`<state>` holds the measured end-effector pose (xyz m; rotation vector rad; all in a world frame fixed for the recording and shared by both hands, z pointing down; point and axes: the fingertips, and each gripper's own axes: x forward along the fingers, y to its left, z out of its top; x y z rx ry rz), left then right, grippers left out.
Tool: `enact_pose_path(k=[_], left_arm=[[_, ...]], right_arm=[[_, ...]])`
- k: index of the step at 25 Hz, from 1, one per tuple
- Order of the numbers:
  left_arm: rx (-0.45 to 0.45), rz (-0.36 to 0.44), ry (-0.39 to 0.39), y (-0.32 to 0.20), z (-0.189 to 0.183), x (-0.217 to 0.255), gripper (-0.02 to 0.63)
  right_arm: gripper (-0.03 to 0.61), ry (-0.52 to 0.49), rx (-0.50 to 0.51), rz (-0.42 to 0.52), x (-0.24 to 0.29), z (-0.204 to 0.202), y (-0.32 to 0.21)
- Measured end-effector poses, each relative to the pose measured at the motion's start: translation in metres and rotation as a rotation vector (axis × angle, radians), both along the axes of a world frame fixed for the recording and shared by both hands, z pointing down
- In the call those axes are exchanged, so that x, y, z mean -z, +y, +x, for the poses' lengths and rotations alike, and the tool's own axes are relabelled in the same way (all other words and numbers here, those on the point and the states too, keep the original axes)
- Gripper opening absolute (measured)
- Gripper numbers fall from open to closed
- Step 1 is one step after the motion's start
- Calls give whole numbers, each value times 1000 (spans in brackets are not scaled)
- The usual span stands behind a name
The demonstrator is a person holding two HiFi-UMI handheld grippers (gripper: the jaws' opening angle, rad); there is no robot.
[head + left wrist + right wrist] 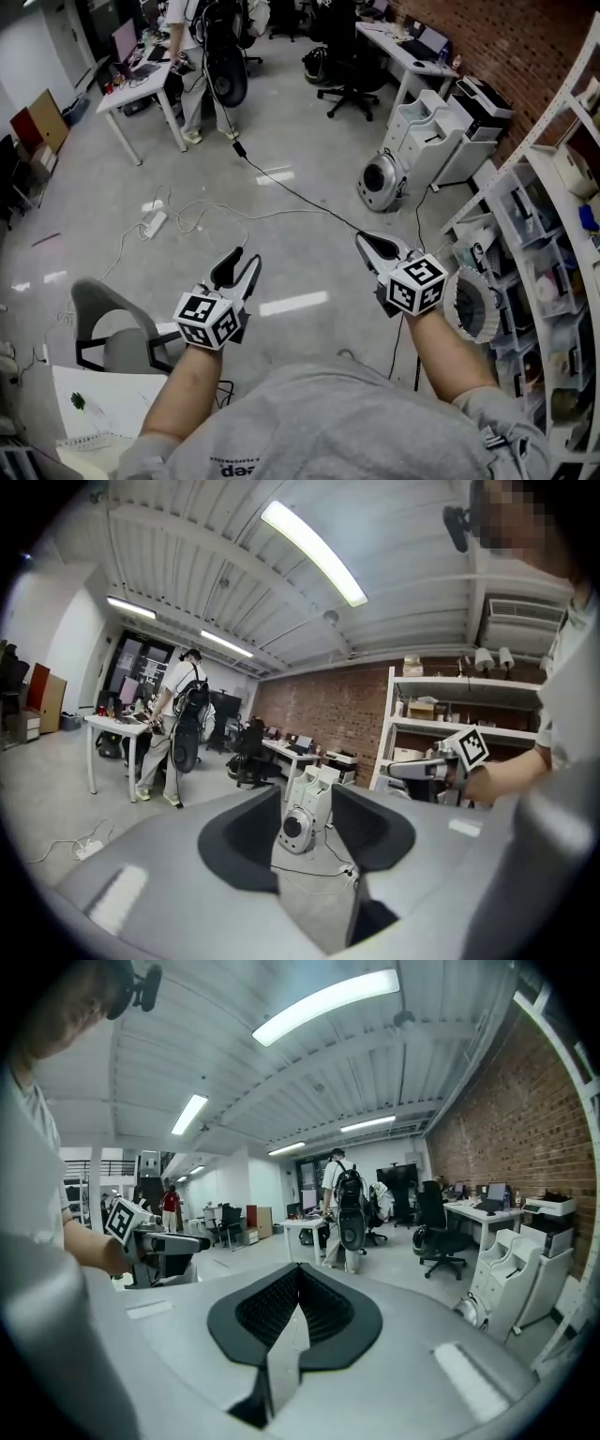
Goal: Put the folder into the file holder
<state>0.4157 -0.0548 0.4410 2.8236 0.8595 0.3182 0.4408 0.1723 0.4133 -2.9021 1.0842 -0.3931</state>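
You stand with both grippers held out near level above open office floor, neither one at work. Your left gripper (241, 265) has its jaws partly apart with only floor showing between them, and your right gripper (368, 246) has its jaws closed tip to tip on nothing. That carriage reads as an empty-handed pause rather than a grasp, and the task looks not yet begun. No folder and no file holder can be made out in any view. The head view alone shows what lies below you: a grey chair (111, 328), a black cable (291, 192) across the floor, the shelf rack (548, 225) at your right, and white papers (98, 403) at the lower left, which may or may not include the folder. Only the gripper views show the jaws head-on, each gripper seen from the other, and the ceiling light (314, 553).
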Motion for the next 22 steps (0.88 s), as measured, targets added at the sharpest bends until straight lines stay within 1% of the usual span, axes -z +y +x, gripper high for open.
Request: enact_pose_path(k=[2, 3, 4, 6, 7, 8, 13, 16, 22], left_arm=[[-3, 11, 6, 22, -4, 2, 206], [10, 19, 11, 29, -6, 3, 192], [32, 22, 17, 32, -8, 4, 164], [83, 1, 26, 35, -14, 7, 97], [99, -19, 25, 37, -17, 8, 70], [107, -37, 23, 39, -19, 10, 58], [128, -66, 7, 46, -26, 10, 58], [124, -85, 0, 47, -30, 10, 58], [110, -93, 1, 42, -34, 15, 58]], right_arm=[[5, 2, 11, 10, -1, -2, 16], [5, 1, 23, 12, -2, -2, 22], [4, -2, 37, 13, -3, -3, 26], [5, -4, 70, 13, -3, -3, 32], [4, -2, 87, 12, -1, -3, 34], [3, 2, 101, 11, 0, -3, 36], [3, -2, 139, 16, 8, -2, 43], [3, 2, 150, 28, 10, -4, 42], [3, 11, 153, 35, 13, -6, 33]])
